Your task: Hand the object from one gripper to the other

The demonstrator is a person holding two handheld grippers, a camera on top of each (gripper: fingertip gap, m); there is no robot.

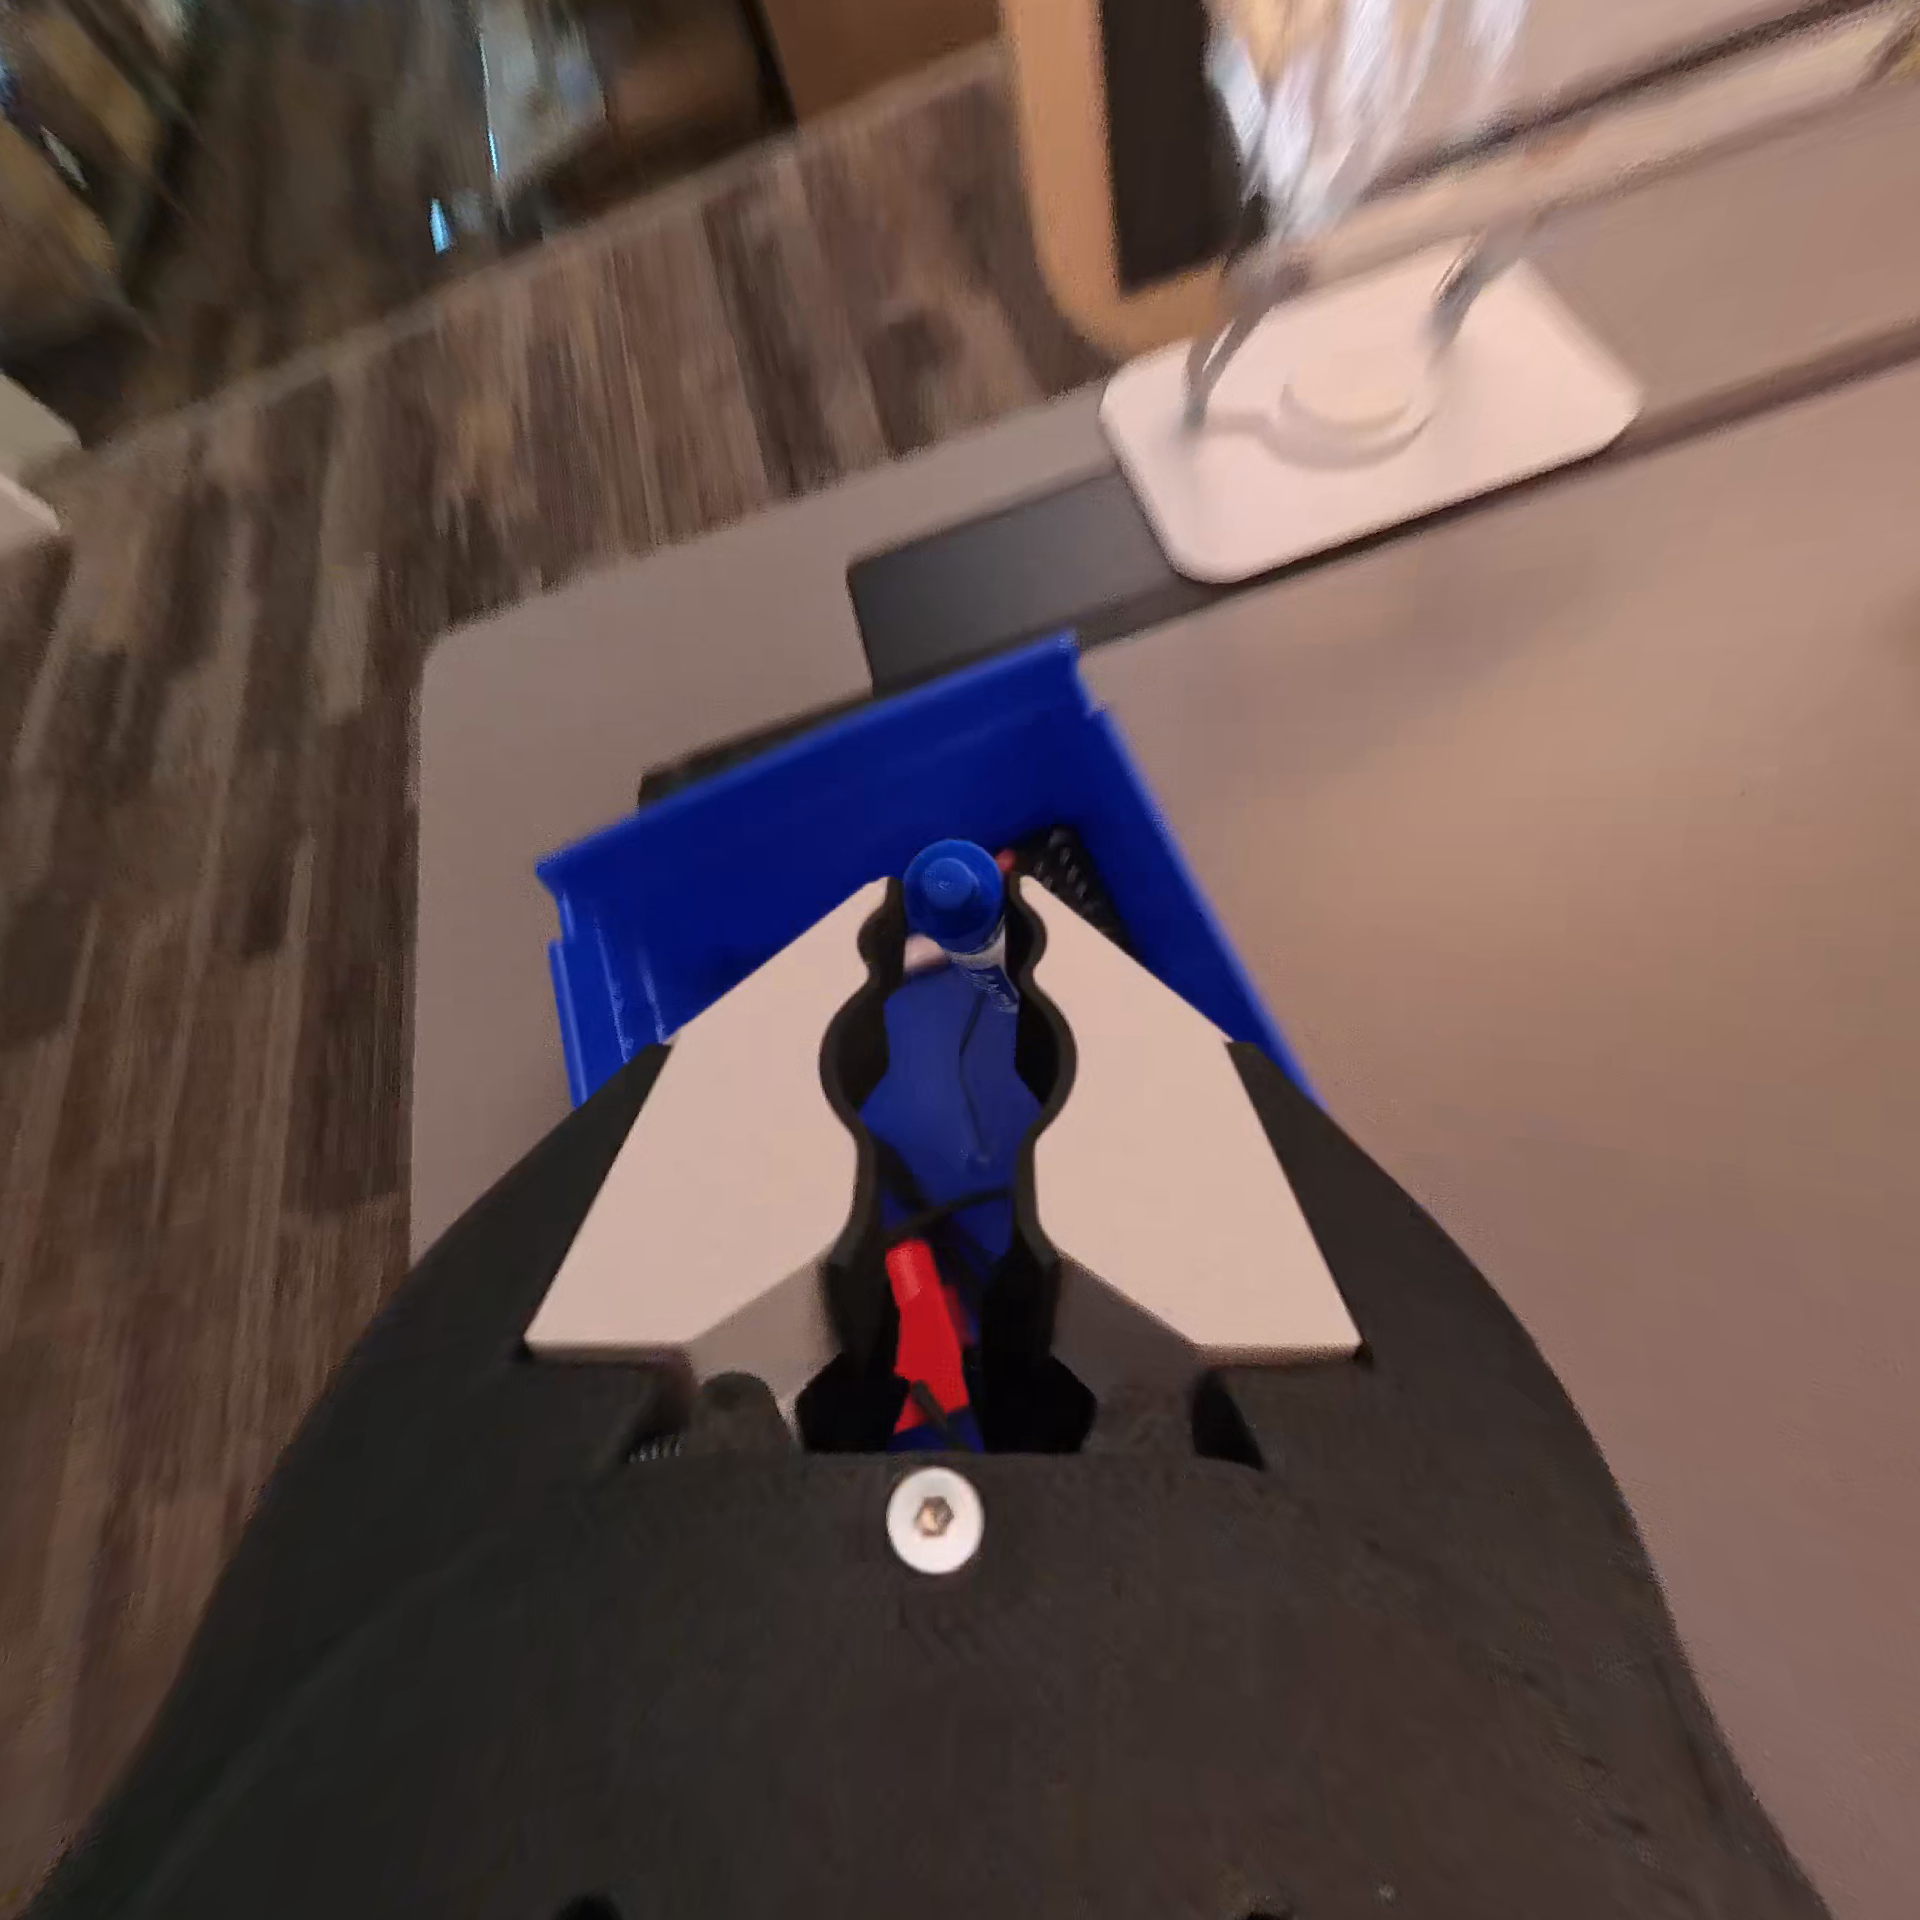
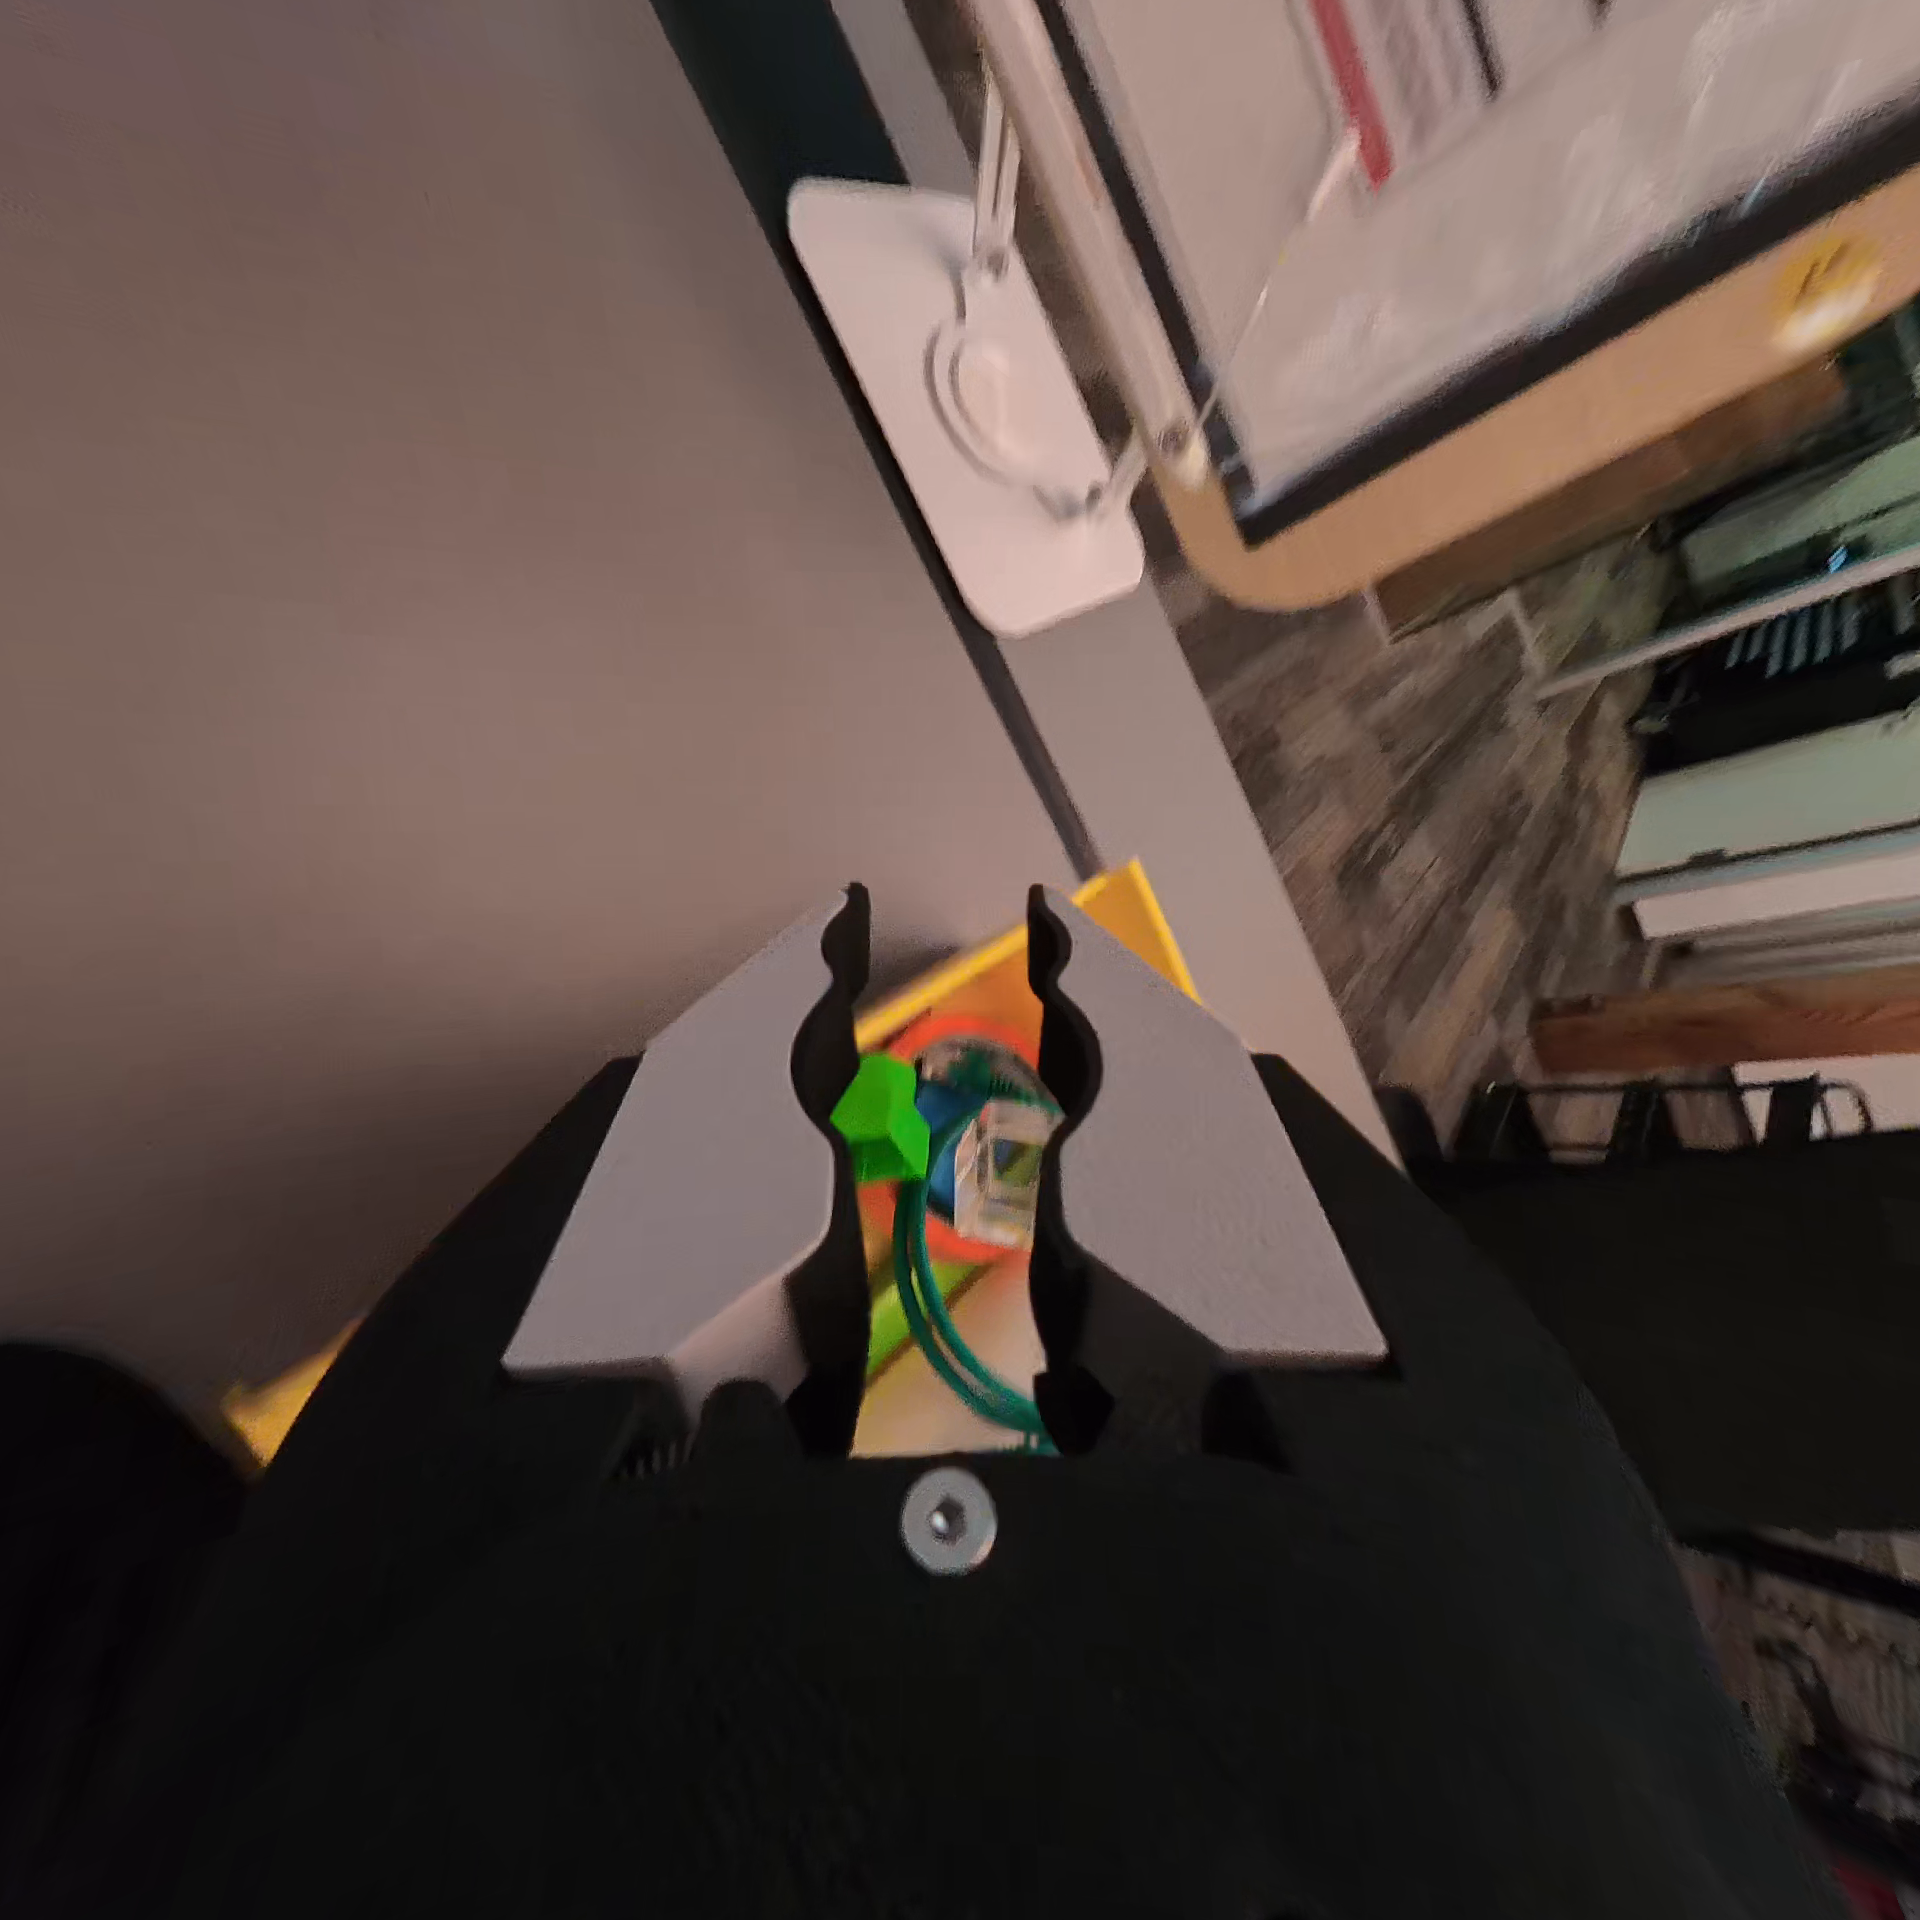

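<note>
In the left wrist view, my left gripper [image 1: 954, 896] is shut on a blue-capped marker [image 1: 961, 925], with the cap sticking out past the fingertips. It hangs over a blue bin [image 1: 831, 831] on the grey table; a red item [image 1: 912, 1299] shows in the bin between the fingers. In the right wrist view, my right gripper [image 2: 945, 899] is open and empty. It hovers over a yellow tray [image 2: 1127, 914] holding a green block [image 2: 878, 1127], an orange ring [image 2: 940, 1039] and a green cable with a clear plug [image 2: 1003, 1174]. Neither gripper shows in the other's view.
A white stand base [image 1: 1382, 447] with a clear holder sits at the back of the table, also in the right wrist view [image 2: 935, 416]. A black flat pad [image 1: 997, 603] lies behind the blue bin. The table edge [image 1: 421, 935] drops to patterned carpet. Both views are motion-blurred.
</note>
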